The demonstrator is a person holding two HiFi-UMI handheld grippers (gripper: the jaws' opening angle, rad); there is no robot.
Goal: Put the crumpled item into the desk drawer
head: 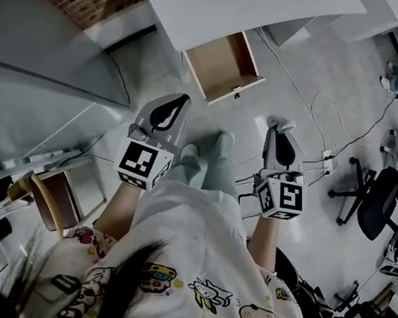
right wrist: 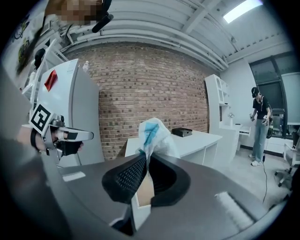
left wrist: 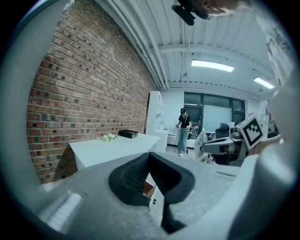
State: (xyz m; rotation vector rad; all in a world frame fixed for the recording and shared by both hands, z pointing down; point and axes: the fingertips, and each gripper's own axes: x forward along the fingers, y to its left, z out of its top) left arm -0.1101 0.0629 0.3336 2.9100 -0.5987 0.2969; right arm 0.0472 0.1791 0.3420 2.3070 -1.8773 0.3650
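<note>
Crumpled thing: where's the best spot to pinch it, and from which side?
Pinch its thin gathered edge, coming in from that end. The right gripper holds the crumpled item just so: jaws shut on the squeezed-together part, with the puffy white and blue bulk standing beyond the tips. The puffy part would likely squash and slip, while the gathered edge is flat enough to clamp.

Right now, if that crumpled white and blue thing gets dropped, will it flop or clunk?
Probably flop: the crumpled item looks like thin wrinkled film, and the right gripper pinches it nearly flat. Likely light too, since it stands puffed above the jaws without sagging.
</note>
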